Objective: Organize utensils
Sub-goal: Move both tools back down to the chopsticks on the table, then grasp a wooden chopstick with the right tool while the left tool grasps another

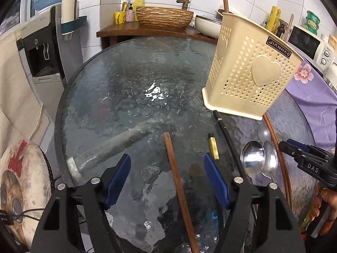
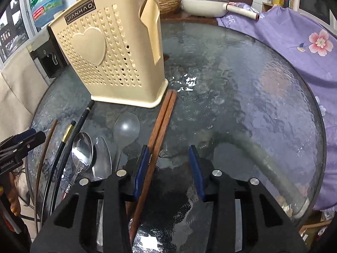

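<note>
A round glass table (image 1: 130,80) fills both views, its rippled top catching a bright glare. On it stands a cream utensil holder (image 2: 109,52), perforated with small hearts and carrying one large raised heart on its face (the label reads JIANHAO).

In front of the holder the utensils lie flat on the glass. A pair of brown wooden chopsticks (image 2: 162,122) runs from the holder's base corner down towards the right gripper (image 2: 168,158); its blue-padded jaws stand apart, the left pad just beside the chopsticks, though I cannot tell whether it touches them. Nothing is clamped.

The left gripper (image 1: 167,164) hovers over a single brown chopstick (image 1: 174,168), which lies between its spread pads without contact.

Between the two grippers lie black chopsticks with gold bands (image 2: 69,135), two metal spoons (image 2: 83,151) side by side, and a clear plastic spoon (image 2: 126,128) next to them.
</note>
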{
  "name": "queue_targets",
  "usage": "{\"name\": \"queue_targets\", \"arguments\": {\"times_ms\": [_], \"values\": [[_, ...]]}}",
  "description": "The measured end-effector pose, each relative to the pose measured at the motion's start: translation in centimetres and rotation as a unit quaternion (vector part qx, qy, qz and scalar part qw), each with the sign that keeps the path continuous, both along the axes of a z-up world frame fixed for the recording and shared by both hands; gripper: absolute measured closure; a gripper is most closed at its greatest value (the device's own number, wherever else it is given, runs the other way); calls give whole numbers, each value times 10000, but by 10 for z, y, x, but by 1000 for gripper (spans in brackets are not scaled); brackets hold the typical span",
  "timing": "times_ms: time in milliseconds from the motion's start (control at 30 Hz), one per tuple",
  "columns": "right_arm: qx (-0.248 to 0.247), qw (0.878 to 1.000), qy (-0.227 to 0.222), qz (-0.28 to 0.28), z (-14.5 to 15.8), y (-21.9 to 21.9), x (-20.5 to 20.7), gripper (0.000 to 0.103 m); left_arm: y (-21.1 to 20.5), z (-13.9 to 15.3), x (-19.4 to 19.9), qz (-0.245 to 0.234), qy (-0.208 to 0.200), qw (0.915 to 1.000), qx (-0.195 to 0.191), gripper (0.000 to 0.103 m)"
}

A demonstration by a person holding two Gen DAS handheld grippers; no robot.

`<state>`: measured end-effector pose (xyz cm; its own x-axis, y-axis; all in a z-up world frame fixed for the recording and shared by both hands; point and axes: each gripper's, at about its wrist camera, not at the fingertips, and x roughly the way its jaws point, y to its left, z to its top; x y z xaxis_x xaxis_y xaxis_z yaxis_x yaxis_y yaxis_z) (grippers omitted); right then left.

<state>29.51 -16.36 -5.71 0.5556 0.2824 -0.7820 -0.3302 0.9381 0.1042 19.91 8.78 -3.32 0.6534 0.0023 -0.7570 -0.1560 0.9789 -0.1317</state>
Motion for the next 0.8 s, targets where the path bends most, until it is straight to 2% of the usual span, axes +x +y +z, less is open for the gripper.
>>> {"name": "queue_targets", "arguments": {"times_ms": [100, 267, 367, 500, 800], "values": [[-23, 10000, 34, -1, -1, -3, 1, 64, -3, -2, 0, -25, 61, 10000, 32, 36], [-43, 9999, 70, -70, 1, -9, 6, 68, -7, -10, 0, -94, 215, 9997, 84, 47], [-137, 9999, 106, -8, 0, -2, 10, 69, -9, -10, 0, -96, 239, 9995, 188, 49], [-164, 9997, 160, -44, 1, 8, 20, 76, -12, -10, 2, -102, 280, 9992, 277, 51], [-389, 9988, 195, -213, 2, 27, 47, 84, -21, -9, 18, -28, 402, 9978, 531, 71]]}}
